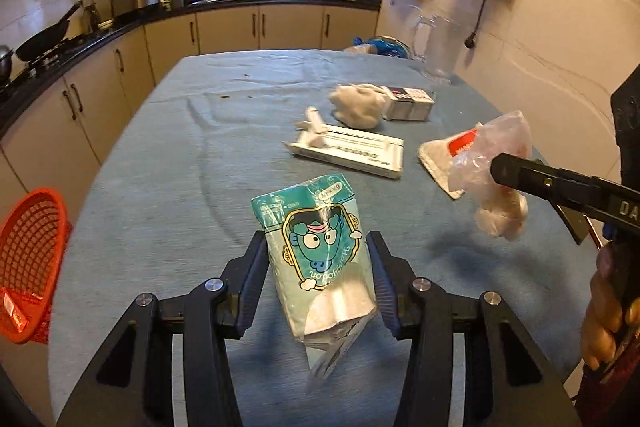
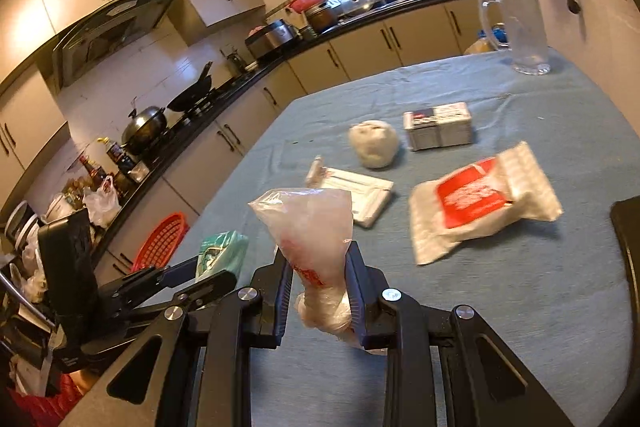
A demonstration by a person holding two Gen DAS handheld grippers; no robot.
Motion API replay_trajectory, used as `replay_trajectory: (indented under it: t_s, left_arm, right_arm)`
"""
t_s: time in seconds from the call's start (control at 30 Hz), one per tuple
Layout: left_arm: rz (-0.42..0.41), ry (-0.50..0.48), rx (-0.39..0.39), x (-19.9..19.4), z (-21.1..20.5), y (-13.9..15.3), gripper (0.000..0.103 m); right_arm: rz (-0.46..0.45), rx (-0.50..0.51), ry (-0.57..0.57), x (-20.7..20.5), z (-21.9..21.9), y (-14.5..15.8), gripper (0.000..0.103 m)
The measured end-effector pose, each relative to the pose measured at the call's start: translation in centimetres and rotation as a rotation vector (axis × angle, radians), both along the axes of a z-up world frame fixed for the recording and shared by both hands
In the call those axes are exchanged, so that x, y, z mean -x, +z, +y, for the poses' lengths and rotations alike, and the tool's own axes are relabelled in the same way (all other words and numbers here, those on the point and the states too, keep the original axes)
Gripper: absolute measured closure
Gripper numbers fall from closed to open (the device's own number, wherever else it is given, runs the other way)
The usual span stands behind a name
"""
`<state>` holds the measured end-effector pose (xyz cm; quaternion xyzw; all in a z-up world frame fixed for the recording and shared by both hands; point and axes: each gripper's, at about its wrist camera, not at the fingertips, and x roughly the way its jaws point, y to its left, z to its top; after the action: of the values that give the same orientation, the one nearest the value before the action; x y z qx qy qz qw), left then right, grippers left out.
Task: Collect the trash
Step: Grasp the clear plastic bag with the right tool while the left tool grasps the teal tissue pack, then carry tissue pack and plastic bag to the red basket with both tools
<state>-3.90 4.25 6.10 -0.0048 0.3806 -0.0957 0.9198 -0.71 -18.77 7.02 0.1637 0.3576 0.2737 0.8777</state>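
Note:
My left gripper (image 1: 316,267) is shut on a teal tissue pack (image 1: 320,259) with a cartoon face, lifted above the blue tablecloth (image 1: 180,167). The same pack (image 2: 222,253) and the left gripper (image 2: 208,271) appear at the left of the right wrist view. My right gripper (image 2: 318,271) is shut on a crumpled clear plastic bag (image 2: 312,227), which also hangs at the right of the left wrist view as the plastic bag (image 1: 496,179). A red mesh basket (image 1: 30,263) sits off the table's left edge.
On the cloth lie a white and red wrapper (image 2: 480,203), a flat white box (image 1: 352,151), a white paper wad (image 1: 358,105), a small carton (image 1: 408,103) and a clear glass jug (image 2: 520,31). Kitchen counters (image 1: 60,59) run along the left and back.

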Motion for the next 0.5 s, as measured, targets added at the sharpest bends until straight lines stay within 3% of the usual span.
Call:
replay_trajectory:
  t_s: [0.5]
  left_arm:
    - [-0.045,0.089,0.002,1.1,5.7,0.3,0.055]
  right_arm:
    - [0.039,0.009,0.072,-0.1,6.2,0.1,0.075]
